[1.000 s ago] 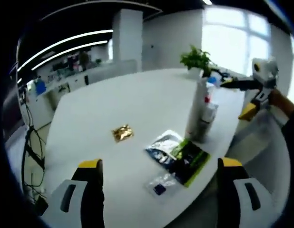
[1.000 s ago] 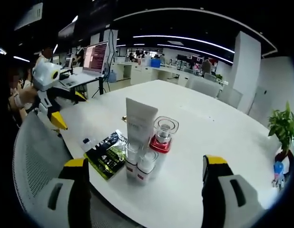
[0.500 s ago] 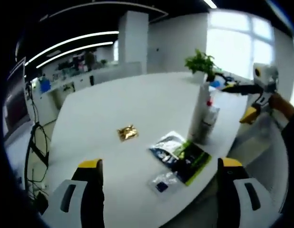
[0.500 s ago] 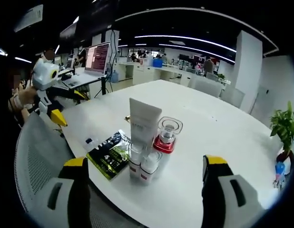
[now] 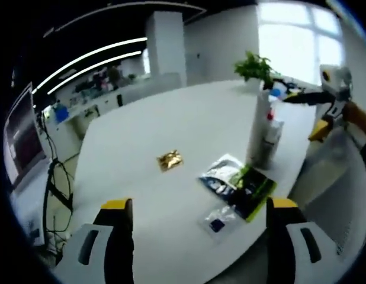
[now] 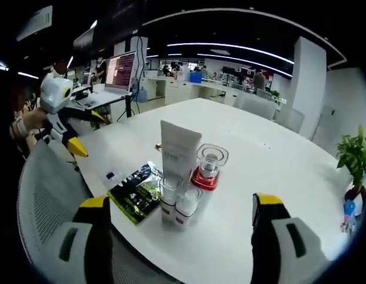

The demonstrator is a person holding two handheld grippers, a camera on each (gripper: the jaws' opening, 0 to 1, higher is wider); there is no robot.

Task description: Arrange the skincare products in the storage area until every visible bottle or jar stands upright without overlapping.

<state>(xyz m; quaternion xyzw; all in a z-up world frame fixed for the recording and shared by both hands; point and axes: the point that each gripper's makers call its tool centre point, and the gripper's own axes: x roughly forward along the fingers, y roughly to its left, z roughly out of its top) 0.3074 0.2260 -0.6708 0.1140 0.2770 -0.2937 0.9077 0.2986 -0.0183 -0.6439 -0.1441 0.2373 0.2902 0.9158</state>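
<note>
A tall white tube point(image 6: 179, 158) stands upright near the white table's front edge, with a clear-capped red-collared bottle point(image 6: 205, 172) to its right and two small clear-capped bottles point(image 6: 177, 203) in front; they stand close together. The same cluster point(image 5: 264, 133) shows at the right in the left gripper view. My right gripper point(image 6: 178, 228) is open, held back from the cluster. My left gripper point(image 5: 195, 231) is open above the table edge, holding nothing. The left gripper point(image 6: 63, 127) appears at the left of the right gripper view, the right gripper point(image 5: 325, 100) at the far right of the left one.
Flat sachets lie on the table point(image 5: 171, 118): a black-green packet point(image 6: 135, 192), a silvery one point(image 5: 221, 174), a small clear bag point(image 5: 217, 222) and a gold packet point(image 5: 170, 160). A mesh chair back point(image 6: 44, 201) stands by the table. A potted plant point(image 5: 254, 68) sits at the far side.
The left gripper's camera has shifted, so the packets and bottles sit further right and lower in its view. The right gripper view is nearly unchanged. Nothing was taken hold of.
</note>
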